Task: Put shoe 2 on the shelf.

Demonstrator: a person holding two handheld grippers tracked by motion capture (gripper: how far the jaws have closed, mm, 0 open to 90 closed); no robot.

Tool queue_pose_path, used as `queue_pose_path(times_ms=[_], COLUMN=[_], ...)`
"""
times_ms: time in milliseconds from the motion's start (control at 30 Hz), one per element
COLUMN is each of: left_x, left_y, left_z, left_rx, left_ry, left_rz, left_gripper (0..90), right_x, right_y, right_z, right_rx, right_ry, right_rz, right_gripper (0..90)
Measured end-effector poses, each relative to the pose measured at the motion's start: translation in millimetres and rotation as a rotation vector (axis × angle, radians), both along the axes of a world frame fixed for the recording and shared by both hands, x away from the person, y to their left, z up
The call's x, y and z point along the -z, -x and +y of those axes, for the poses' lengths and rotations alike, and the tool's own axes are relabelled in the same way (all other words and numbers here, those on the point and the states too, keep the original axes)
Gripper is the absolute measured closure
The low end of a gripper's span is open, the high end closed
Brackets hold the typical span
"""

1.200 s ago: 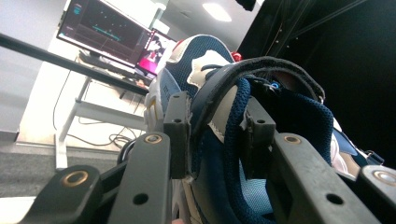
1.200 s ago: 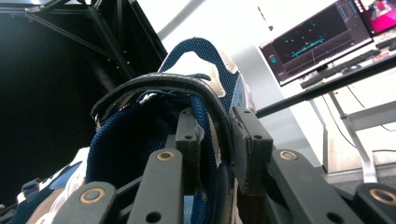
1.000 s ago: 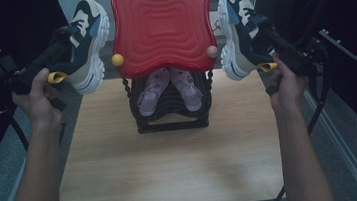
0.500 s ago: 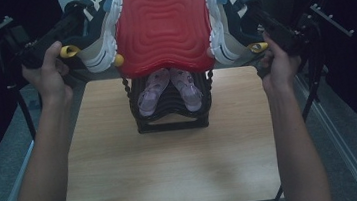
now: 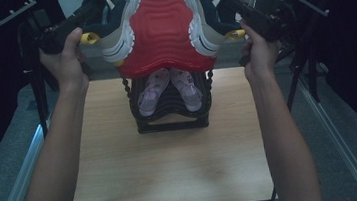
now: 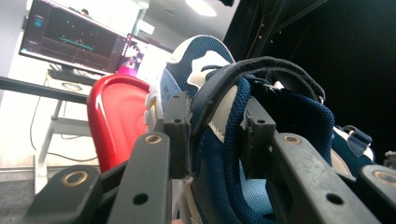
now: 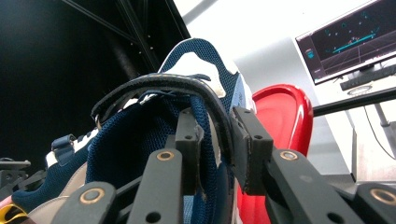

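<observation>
**Two navy sneakers held up beside a red rack top**

From the high view we see a wooden table (image 5: 173,166) with a black shoe rack (image 5: 171,106) standing at the middle of its far edge. The rack carries a wavy red top (image 5: 163,29), and on a lower shelf inside it sits a pair of small lilac shoes (image 5: 168,89), side by side with toes toward us. Both of the person's forearms reach up from the near edge. The left tongs (image 5: 95,19) hold the left sneaker (image 5: 118,29) off the table against the left side of the red top; the right tongs (image 5: 229,7) hold the right sneaker (image 5: 204,25) against its right side. Both white soles face the red panel.

The left gripper view gives what the high view hides: the left tongs (image 6: 215,135) are clamped on the padded navy collar of the left sneaker (image 6: 205,70), one jaw outside, one inside the opening. Beyond it we see a monitor (image 6: 70,39) on a desk.

The right gripper view mirrors this: the right tongs (image 7: 217,140) pinch the collar of the right sneaker (image 7: 196,60), with another monitor (image 7: 355,44) behind the red top (image 7: 280,116).
</observation>
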State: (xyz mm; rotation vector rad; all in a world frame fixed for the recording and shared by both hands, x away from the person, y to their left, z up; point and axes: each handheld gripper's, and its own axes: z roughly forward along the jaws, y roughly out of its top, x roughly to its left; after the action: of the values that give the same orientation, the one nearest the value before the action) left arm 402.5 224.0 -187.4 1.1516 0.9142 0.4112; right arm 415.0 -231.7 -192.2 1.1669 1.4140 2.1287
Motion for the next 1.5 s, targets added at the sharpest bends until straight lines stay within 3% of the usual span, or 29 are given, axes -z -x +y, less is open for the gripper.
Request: queue_pose_path(times_ms=[400,500,733,800,967,1067,1133,1200,1300,1500], left_x=[2.5,5.8,15.5,16.0,16.2,19.2,21.4,23.7,24.0,19.7], left_y=[-15.4,-19.8,-30.1,-31.4,-35.6,-37.6,-38.6,-42.2,-42.4,-39.4], left_z=[-16.6,-21.0,-31.8,-34.3,-46.8,-54.5,-56.4,-56.8,-53.8,-47.8], left_rx=[-0.001,-0.011,-0.030,-0.040,-0.070,-0.074,-0.065,-0.020,-0.008,0.014], left_ry=[-0.005,-0.031,-0.089,-0.088,-0.164,-0.203,-0.215,-0.218,-0.204,-0.179], left_rz=[0.011,0.021,0.041,0.040,0.042,0.044,0.049,0.078,0.076,0.070], left_gripper=[68.6,68.5,68.5,68.3,68.2,67.7,66.6,61.3,54.5,42.4], right_x=[-2.5,1.2,8.1,9.4,10.7,10.0,9.2,9.3,10.3,11.3], right_y=[-14.7,-21.0,-30.0,-31.9,-35.2,-35.8,-36.1,-37.2,-37.5,-39.3], right_z=[24.9,32.6,41.9,46.3,60.4,65.4,69.2,72.0,73.5,59.6], right_rx=[0.008,0.027,0.059,0.077,0.129,0.132,0.145,0.119,0.101,-0.010], right_ry=[0.063,0.104,0.144,0.176,0.287,0.305,0.334,0.356,0.360,0.242], right_rz=[0.013,0.023,0.042,0.040,0.050,0.048,0.040,0.039,0.027,0.035], right_gripper=[73.4,73.3,73.1,73.0,71.8,70.6,68.7,64.0,60.3,47.4])
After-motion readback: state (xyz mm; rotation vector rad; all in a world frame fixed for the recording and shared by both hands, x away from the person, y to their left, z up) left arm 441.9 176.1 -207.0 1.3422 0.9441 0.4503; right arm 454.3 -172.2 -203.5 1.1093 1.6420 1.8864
